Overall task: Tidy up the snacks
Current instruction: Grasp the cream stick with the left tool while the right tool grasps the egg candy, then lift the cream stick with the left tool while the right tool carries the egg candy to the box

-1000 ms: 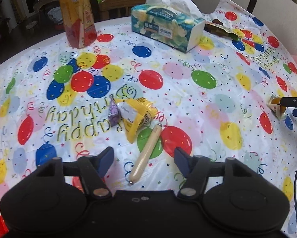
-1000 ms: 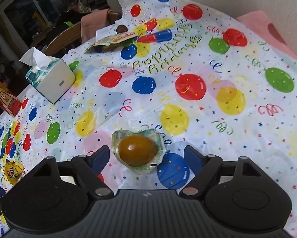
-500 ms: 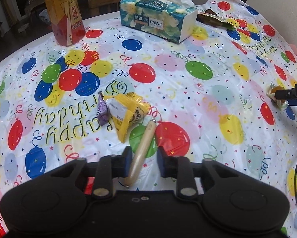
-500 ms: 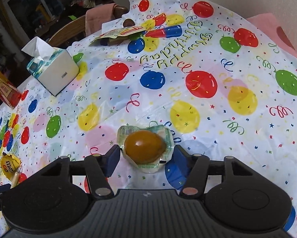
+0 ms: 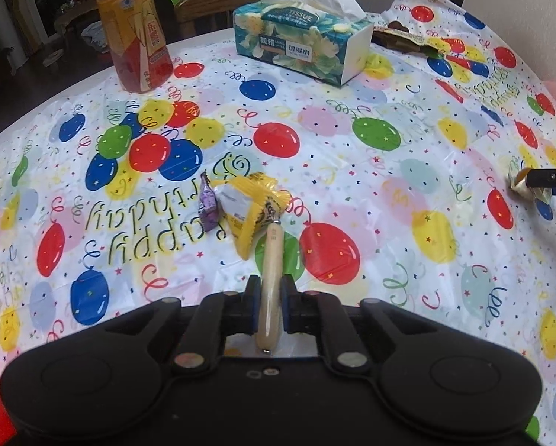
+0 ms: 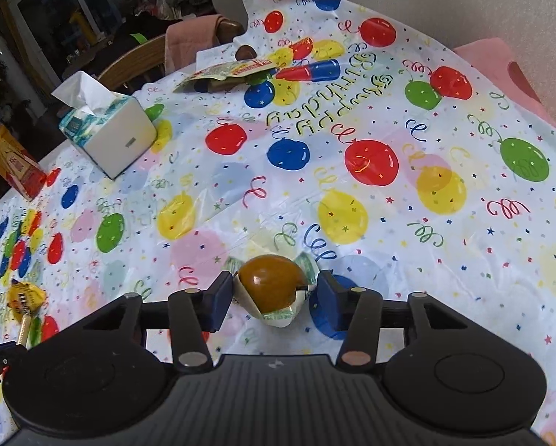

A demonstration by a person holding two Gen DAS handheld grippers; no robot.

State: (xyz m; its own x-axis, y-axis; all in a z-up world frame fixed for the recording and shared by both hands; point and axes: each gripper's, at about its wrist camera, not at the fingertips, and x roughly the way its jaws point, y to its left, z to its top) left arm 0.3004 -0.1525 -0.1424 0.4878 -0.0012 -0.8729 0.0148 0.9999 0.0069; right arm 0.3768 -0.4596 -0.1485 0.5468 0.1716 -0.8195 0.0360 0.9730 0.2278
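Tan sausage stick (image 5: 269, 290) sits clamped in the left claw (image 5: 269, 306), both pads pressed on its sides near the near end, its far tip pointing away and touching the yellow packet (image 5: 253, 210). Purple candy (image 5: 208, 204) lies just left of the packet, touching it. All three rest on the balloon-print tabletop (image 5: 389, 200).

Right claw (image 6: 274, 297) is partly closed around the jelly cup (image 6: 272, 284): brown dome up, foil rim crumpled between the blue pads. Left pad touches the rim; right pad looks at or just off the rim, cannot tell if it is in contact. Cup appears tilted, with its near edge lifted. Left-wrist view shows the same cup (image 5: 527, 184) at the far right edge with the right claw's fingers (image 5: 549, 178) on it, well apart from the sausage group.

Mid tabletop: only the printed balloons and lettering.

Far side, left-wrist view: tea bottle (image 5: 134, 26) upright at left, tissue box (image 5: 302, 44) to its right with a sheet sticking up, opened snack bag (image 5: 404, 39) beyond the box near the far edge. Wooden chair (image 5: 211, 3) behind the tabletop. Right-wrist view shows the same tissue box (image 6: 108, 130), bottle (image 6: 8, 156) at the left edge, snack bag (image 6: 229, 74), and the yellow packet (image 6: 23, 297) low left
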